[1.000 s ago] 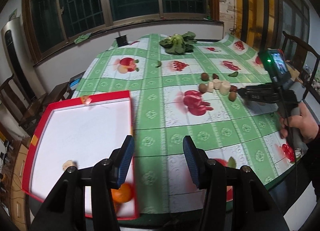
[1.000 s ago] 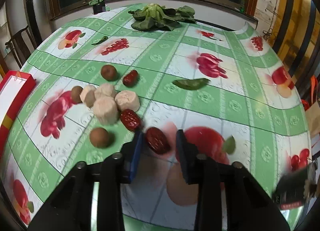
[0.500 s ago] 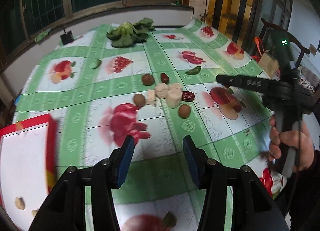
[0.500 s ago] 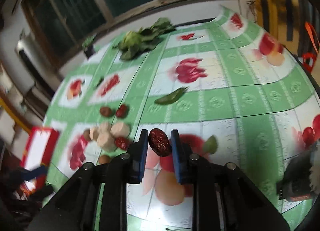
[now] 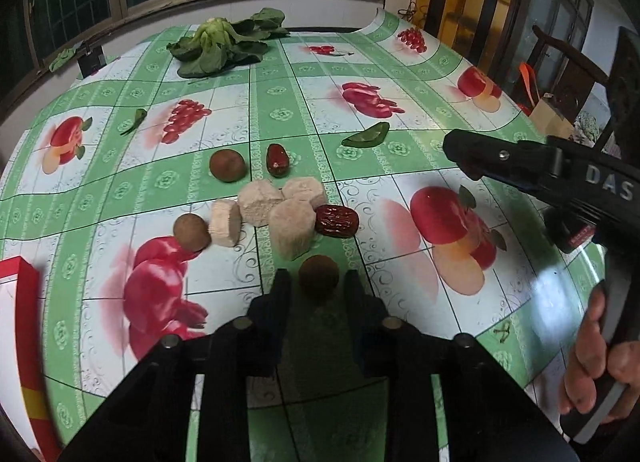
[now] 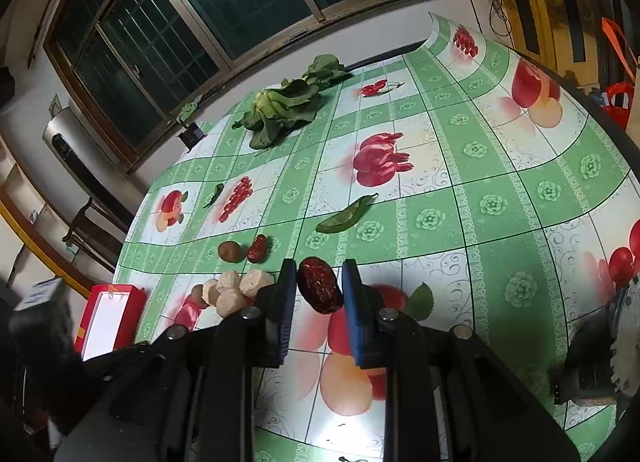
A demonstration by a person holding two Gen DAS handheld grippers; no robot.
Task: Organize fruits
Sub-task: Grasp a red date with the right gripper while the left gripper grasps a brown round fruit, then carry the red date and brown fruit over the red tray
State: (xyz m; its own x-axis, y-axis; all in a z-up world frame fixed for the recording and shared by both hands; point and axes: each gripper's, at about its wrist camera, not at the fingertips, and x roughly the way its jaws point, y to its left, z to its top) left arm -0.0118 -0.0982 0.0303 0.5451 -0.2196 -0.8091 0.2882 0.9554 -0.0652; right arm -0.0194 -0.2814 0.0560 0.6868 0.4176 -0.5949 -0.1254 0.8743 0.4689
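Note:
My right gripper (image 6: 320,282) is shut on a dark red date (image 6: 320,289) and holds it above the table. It also shows from the side at the right of the left wrist view (image 5: 460,158). My left gripper (image 5: 316,286) is open, with a brown round fruit (image 5: 319,276) on the cloth between its fingertips. Ahead lie several pale peeled chunks (image 5: 292,222), two more brown fruits (image 5: 227,165) (image 5: 191,232) and two red dates (image 5: 337,221) (image 5: 277,159). The red-rimmed white tray (image 5: 24,302) is at the left edge; it also shows in the right wrist view (image 6: 108,314).
A leafy green vegetable (image 5: 220,44) lies at the far side of the green fruit-print tablecloth (image 5: 400,150). Two green pods (image 5: 368,136) (image 5: 136,121) lie mid-table. A wooden chair (image 5: 568,66) stands at the right, and windows run behind the table.
My left gripper swung right from the tray to the fruit pile and now straddles a brown fruit. My right gripper closed on a date and lifted it off the cloth.

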